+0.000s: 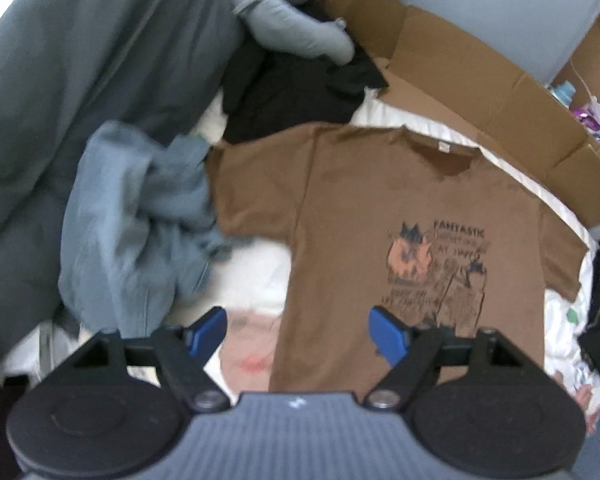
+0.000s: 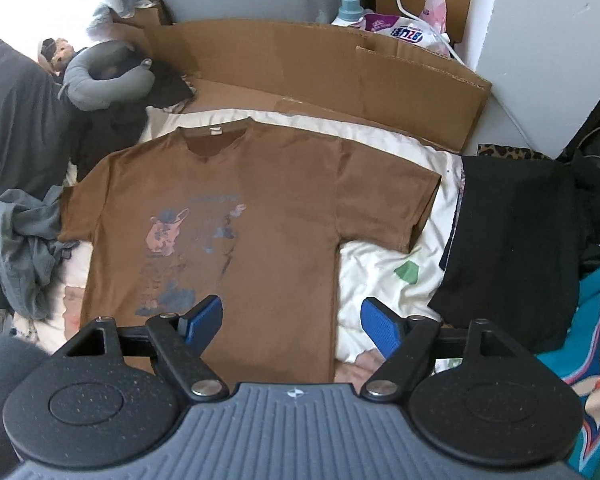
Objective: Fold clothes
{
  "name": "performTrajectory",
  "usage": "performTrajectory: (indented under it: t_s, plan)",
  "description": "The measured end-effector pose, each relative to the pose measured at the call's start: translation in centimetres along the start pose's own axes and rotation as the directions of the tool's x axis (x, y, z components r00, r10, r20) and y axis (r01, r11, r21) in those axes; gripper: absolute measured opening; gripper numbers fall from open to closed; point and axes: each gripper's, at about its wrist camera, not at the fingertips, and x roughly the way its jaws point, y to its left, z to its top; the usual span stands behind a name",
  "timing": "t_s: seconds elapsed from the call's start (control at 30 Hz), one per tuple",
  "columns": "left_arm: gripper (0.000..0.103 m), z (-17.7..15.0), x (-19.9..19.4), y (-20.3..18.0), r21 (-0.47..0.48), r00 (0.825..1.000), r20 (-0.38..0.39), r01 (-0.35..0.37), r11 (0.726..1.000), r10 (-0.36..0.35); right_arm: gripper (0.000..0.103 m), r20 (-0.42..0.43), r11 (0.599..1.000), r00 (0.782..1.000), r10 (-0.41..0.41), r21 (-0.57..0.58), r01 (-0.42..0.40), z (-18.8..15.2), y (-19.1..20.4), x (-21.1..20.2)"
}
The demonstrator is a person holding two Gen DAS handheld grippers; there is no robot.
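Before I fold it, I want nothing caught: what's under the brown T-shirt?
The brown T-shirt lies flat on a cream sheet. Whatever is beneath its middle is covered.

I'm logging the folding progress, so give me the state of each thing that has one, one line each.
Brown printed cotton T-shirt: spread flat, print up, unfolded.
Crumpled blue-grey garment: bunched, unfolded, beside one sleeve.
Black garment: lying flat beside the other sleeve.
Brown cardboard sheet: flattened, one edge bent up.
Left hand-held gripper: open, empty.
Right hand-held gripper: open, empty.
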Motion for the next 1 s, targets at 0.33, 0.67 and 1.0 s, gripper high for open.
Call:
performTrajectory:
  t_s: [0.33,0.67,1.0]
  plan:
    - [0.081,6.2,4.3,-9.9,0.108,1.0,0.007,0.021,0.994,-0.022,0.081,0.03,0.999,0.999,-0.014,0.032,0.013,2.6,-5.1,4.3]
    - [0.081,9.8,7.1,-19.2,0.209,0.996,-0.007,0.092,0.974,-0.093,0.081,0.046,1.0,0.999,0.009,-0.001,-0.009,2.6,-6.7,7.2]
    - [0.081,12.7,10.3,-28.2,0.27,0.984,-0.024,0.175,0.947,-0.175,0.081,0.11,1.0,0.994,0.019,0.014,-0.021,3.5,-8.7,9.3]
